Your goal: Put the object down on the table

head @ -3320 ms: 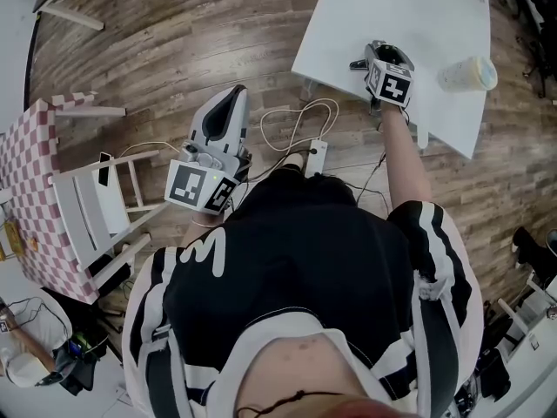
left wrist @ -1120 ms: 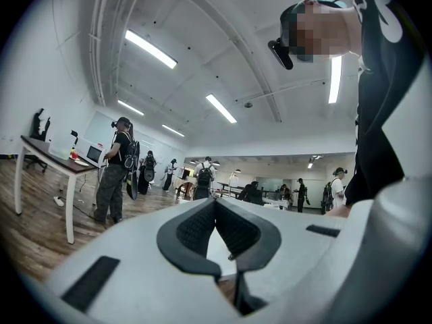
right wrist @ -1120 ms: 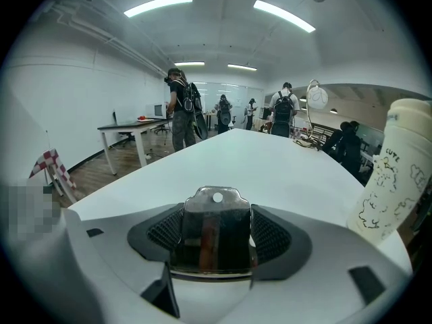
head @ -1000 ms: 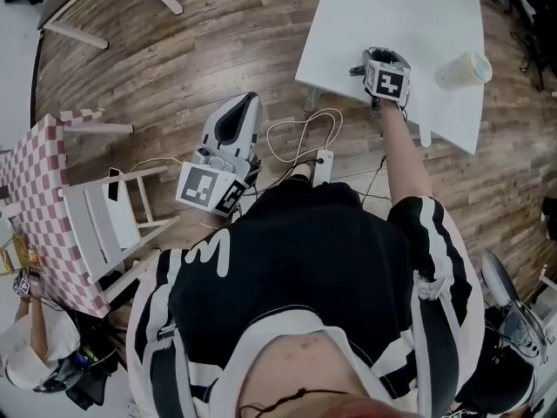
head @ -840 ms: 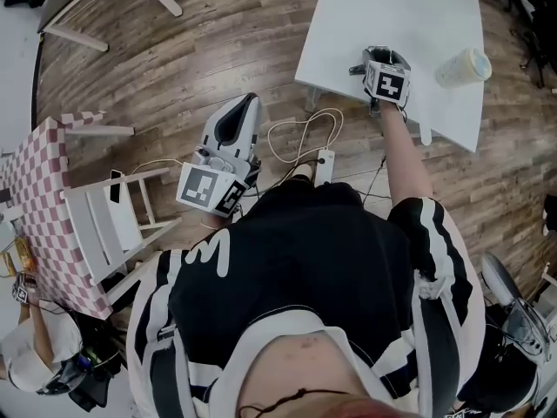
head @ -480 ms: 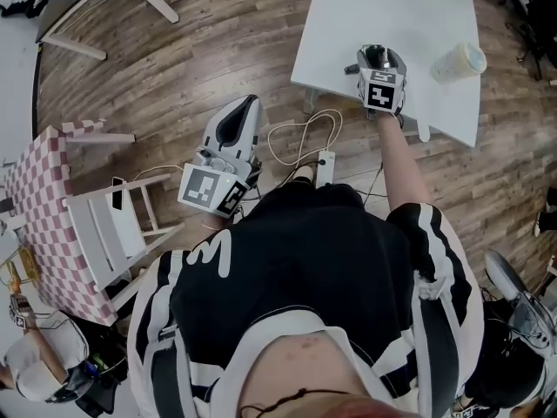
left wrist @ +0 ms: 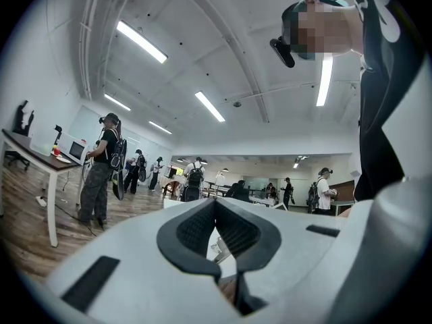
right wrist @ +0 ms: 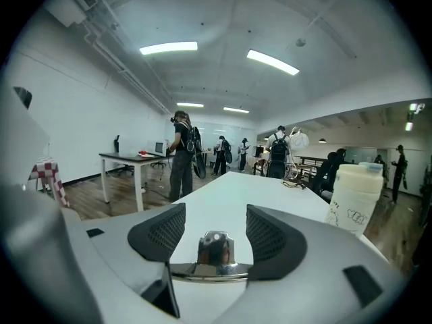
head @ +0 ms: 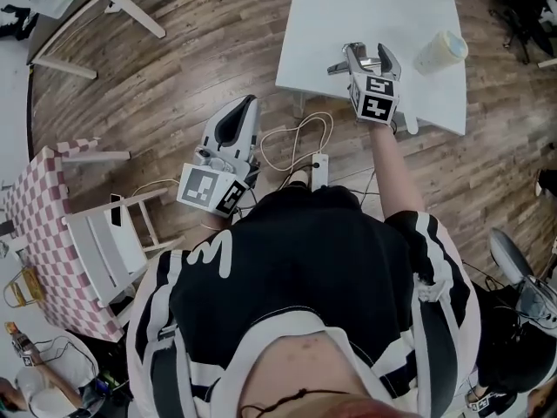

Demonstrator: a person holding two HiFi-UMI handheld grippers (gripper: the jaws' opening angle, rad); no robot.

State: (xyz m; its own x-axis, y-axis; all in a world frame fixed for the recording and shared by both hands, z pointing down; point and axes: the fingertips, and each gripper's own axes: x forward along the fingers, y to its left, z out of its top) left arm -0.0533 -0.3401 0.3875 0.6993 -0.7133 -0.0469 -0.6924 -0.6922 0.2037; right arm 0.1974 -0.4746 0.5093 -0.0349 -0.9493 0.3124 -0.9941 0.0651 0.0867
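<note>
Wood floor [head: 200, 42] fills your view, with a white table [head: 365, 7] at one o'clock. Your left gripper [head: 242, 107] hangs over the floor near centre, its jaws pressed together on nothing. Your right gripper [head: 370, 57] is over the table's near edge, jaws part open and clamped on a chrome metal piece [right wrist: 214, 248]. A lidded cup [head: 439, 52] stands at its three o'clock.
</note>
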